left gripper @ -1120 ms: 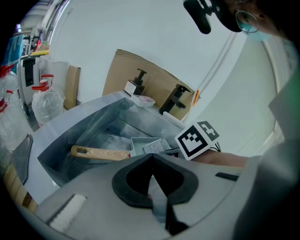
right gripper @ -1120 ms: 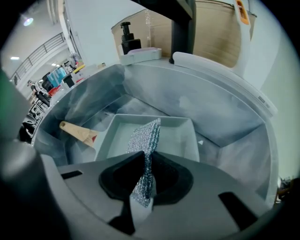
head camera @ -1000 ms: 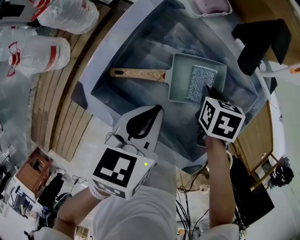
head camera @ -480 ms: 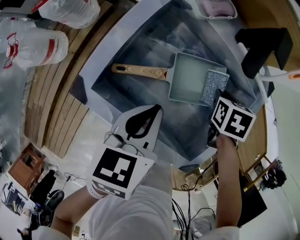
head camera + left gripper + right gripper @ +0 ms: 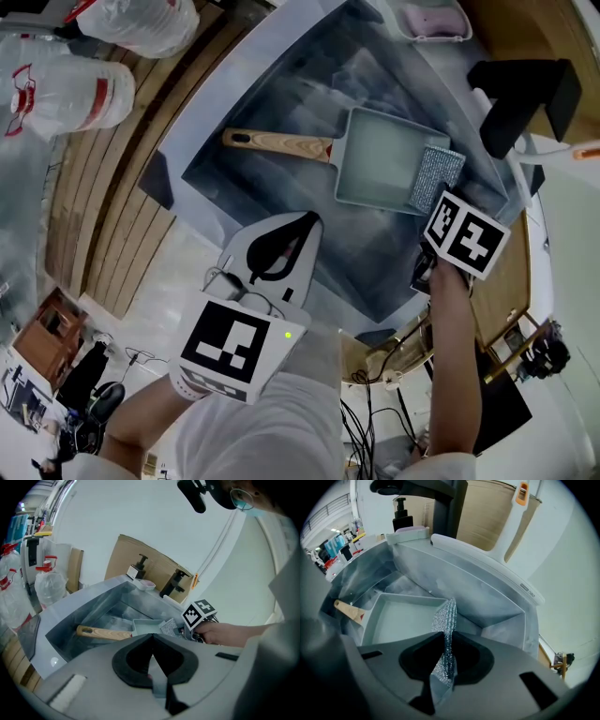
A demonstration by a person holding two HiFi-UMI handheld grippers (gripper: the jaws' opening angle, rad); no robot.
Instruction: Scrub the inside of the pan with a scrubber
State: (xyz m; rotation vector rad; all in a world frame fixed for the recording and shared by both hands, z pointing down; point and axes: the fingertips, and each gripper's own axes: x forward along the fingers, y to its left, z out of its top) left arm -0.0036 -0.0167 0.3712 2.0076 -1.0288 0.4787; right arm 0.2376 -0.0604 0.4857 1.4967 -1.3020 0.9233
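The right hand-held gripper (image 5: 445, 654) pinched the scrubber (image 5: 434, 176) at the right rim of the pan (image 5: 375, 167), whose floor lay just left. The left hand-held gripper (image 5: 152, 657) hung pressed together, empty.

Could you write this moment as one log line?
right hand-held gripper: shut on scrubber | scrubber: at pan rim | left hand-held gripper: shut, empty

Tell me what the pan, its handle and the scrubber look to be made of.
Pan: probably coated metal, pale grey-green and matte; thin upright walls, even dull colour.
Handle: wood, light tan, unglossed, with grain streaks.
Scrubber: seemingly silvery metallic-thread mesh over a thin pad; it glitters with a fine knit texture. Exact fibre cannot be told.
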